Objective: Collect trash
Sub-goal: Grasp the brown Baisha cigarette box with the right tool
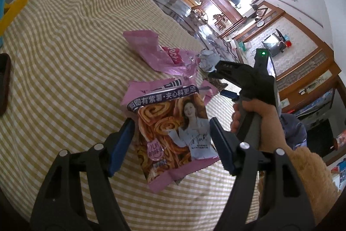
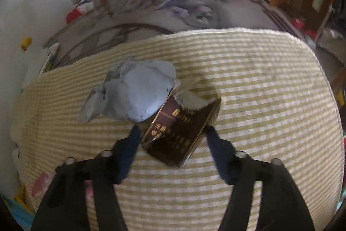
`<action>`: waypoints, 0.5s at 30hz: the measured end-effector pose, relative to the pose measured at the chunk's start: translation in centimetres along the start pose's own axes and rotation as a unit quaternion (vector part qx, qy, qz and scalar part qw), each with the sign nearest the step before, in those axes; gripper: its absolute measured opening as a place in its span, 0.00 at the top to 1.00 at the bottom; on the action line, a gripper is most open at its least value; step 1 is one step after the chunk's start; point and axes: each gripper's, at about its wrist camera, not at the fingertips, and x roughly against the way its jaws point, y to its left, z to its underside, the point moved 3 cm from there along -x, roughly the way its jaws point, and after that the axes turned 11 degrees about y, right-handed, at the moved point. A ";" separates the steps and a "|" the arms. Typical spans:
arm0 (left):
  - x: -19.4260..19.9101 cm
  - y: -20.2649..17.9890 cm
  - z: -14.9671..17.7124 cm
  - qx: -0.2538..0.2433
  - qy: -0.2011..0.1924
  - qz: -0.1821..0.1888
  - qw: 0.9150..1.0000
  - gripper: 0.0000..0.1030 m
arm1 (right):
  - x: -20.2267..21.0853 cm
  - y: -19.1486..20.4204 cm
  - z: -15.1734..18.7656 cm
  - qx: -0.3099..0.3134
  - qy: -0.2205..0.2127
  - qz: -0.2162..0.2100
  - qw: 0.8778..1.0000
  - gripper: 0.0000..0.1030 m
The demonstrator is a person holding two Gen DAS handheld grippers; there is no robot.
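Observation:
A pink snack bag with swirl pastries and a woman's picture [image 1: 173, 133] lies on the checked cloth, between the open fingers of my left gripper [image 1: 172, 122]. Behind it lie a torn pink wrapper [image 1: 151, 49] and a crumpled grey paper [image 1: 207, 60]. In the right wrist view my right gripper [image 2: 173, 129] is open around a dark brown packet with gold lettering [image 2: 177, 133], which lies partly under the crumpled grey paper [image 2: 138, 90]. The right gripper also shows in the left wrist view [image 1: 218, 83], beyond the snack bag.
The yellow-and-white checked cloth [image 1: 64, 57] covers the table. A dark flat object [image 1: 4, 83] lies at the left edge, and yellow and blue items [image 1: 13, 10] stand beyond it. A glass table [image 1: 179, 5] and wooden furniture stand behind.

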 end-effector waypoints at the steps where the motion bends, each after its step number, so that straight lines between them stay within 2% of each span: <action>1: -0.1 0.0 0.0 -0.001 0.000 -0.001 1.000 0.31 | 0.3 0.0 0.4 0.009 -0.001 -0.002 1.000 0.53; 2: -0.1 0.0 0.0 -0.001 0.000 0.000 1.000 0.30 | 0.5 0.0 0.8 0.015 -0.003 -0.008 1.000 0.55; 3: -0.1 0.0 0.0 -0.001 -0.001 0.001 1.000 0.30 | 1.0 -0.2 1.5 0.021 -0.005 -0.015 1.000 0.65; 4: -0.1 0.0 0.0 0.000 -0.001 0.003 1.000 0.29 | 1.2 -0.3 2.0 0.029 -0.002 -0.026 0.999 0.88; 5: -0.1 0.0 0.0 0.000 -0.002 0.004 1.000 0.29 | 1.9 -0.8 2.9 0.039 0.000 -0.049 0.998 0.93; 6: -0.1 0.0 -0.1 0.001 -0.002 0.005 1.000 0.28 | 2.2 -1.0 3.5 0.045 0.001 -0.052 0.998 1.00; 12: -0.6 -0.4 0.2 -0.005 0.003 0.008 1.000 0.20 | 5.3 -3.8 7.3 0.089 -0.009 -0.035 0.995 1.00; 15: -0.9 -0.8 0.4 -0.011 0.005 0.004 1.000 0.16 | 6.3 -4.2 7.4 0.090 -0.015 -0.032 0.995 0.93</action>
